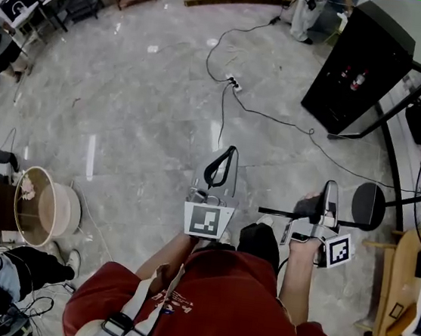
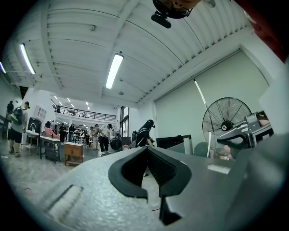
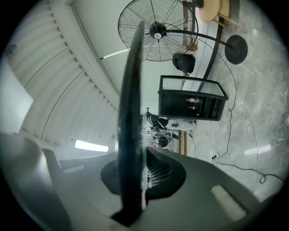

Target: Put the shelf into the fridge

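Shelf (image 3: 131, 113): thin flat panel with a dark rim, seen edge-on. It is clamped between the jaws of the right gripper (image 3: 142, 155) and extends past their tips. Left gripper (image 2: 147, 151): jaws together, nothing held. Fridge (image 1: 360, 64): black, well beyond; the shelf is outside it.

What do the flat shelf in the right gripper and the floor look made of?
The thin dark flat shelf: seen edge-on, matte dark rim, possibly plastic-framed glass; unsure. The grey floor: polished stone or marble-look tile, veined, mirroring ceiling lights.
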Tool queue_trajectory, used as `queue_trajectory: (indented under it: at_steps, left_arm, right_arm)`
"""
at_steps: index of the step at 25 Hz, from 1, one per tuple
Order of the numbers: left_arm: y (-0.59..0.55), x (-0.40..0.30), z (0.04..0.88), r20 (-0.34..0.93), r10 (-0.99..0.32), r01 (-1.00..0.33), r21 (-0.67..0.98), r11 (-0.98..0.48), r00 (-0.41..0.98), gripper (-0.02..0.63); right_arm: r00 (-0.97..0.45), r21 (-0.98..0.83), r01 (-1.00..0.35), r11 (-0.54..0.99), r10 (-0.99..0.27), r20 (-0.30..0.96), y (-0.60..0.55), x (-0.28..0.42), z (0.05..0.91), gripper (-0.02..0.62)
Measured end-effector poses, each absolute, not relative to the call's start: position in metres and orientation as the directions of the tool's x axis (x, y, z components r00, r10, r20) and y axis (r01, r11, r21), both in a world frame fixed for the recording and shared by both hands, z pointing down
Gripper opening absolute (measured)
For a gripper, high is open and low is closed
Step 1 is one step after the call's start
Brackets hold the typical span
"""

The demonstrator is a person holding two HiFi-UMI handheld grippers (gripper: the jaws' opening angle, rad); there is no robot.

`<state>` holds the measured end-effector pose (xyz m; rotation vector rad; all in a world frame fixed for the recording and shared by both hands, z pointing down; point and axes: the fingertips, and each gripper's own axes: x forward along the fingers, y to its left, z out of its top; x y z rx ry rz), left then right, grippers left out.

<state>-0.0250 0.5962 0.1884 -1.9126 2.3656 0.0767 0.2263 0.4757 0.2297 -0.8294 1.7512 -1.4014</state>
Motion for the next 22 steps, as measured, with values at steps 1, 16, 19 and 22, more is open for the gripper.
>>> queue_trajectory:
  at_steps: [1,16,19,22]
  left_arm:
    - [0.596,-0.028,0.189,-0.107,-0.972,-0.977,-0.026,0.211,-0.207,0.005]
    - [0.536,-0.060,0.195,-0.100,-0.970,-0.974,-0.022,0.223,-0.220,0.005]
    - [0.508,-0.066,0.201,-0.083,-0.974,-0.977,-0.023,0.214,-0.211,0.005]
    - [0.472,-0.073,0.207,-0.060,-0.980,-0.981,-0.016,0.192,-0.191,0.005]
  right_arm:
    - [-0.524,-0.980,-0.043,0.195,-0.839,-0.144,0.475,0.224,0.230,0.009]
    - [-0.536,-0.987,-0.025,0.160,-0.835,-0.122,0.407,0.194,0.250,0.009]
    - [-0.530,-0.988,-0.022,0.151,-0.840,-0.116,0.379,0.187,0.260,0.009]
    - [-0.527,-0.991,-0.007,0.131,-0.843,-0.108,0.346,0.177,0.268,0.009]
